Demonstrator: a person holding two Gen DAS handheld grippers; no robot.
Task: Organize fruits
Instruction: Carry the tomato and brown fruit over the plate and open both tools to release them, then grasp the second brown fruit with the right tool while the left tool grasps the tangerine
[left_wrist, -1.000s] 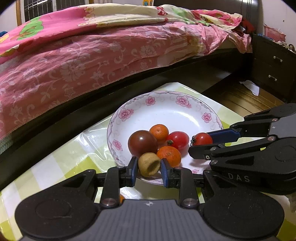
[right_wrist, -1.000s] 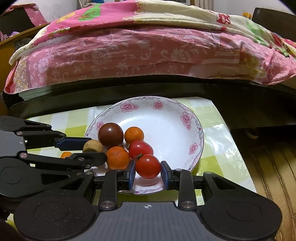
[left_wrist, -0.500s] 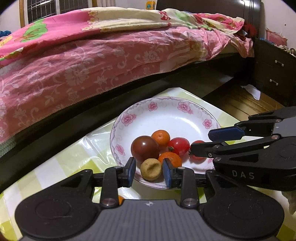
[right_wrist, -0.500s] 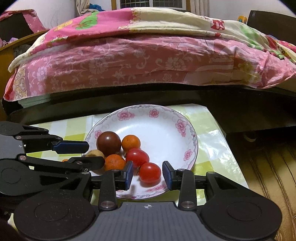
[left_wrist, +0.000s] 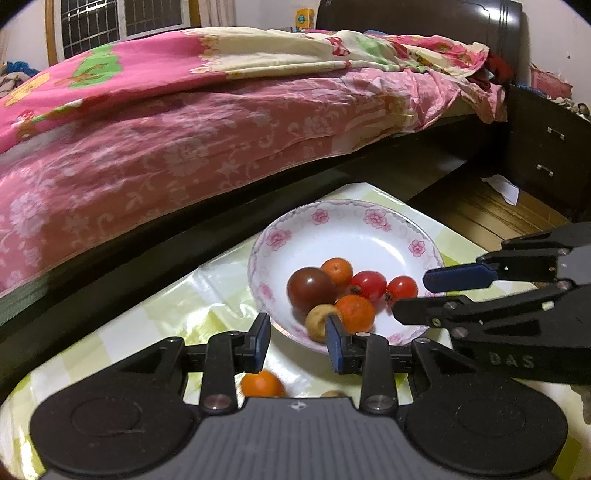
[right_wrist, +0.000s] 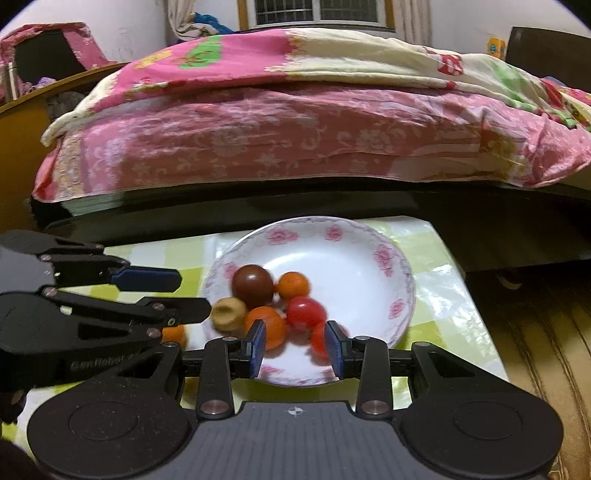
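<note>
Blue-padded left claw (left_wrist: 297, 338) & right claw (right_wrist: 295, 345) both spread, empty, jaws just opened over plate (left_wrist: 369, 236); drop-off done, next: grab orange (left_wrist: 261, 384) off worktop (left_wrist: 122, 339).

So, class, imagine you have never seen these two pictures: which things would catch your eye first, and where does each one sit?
First the flowered white plate on the green checked tablecloth, with its cluster of fruit: a dark tomato, red tomatoes and oranges. Behind it the bright pink bedspread fills the upper half. Nearest the camera, the left gripper and the right gripper stand open at the plate's near rim.
</note>
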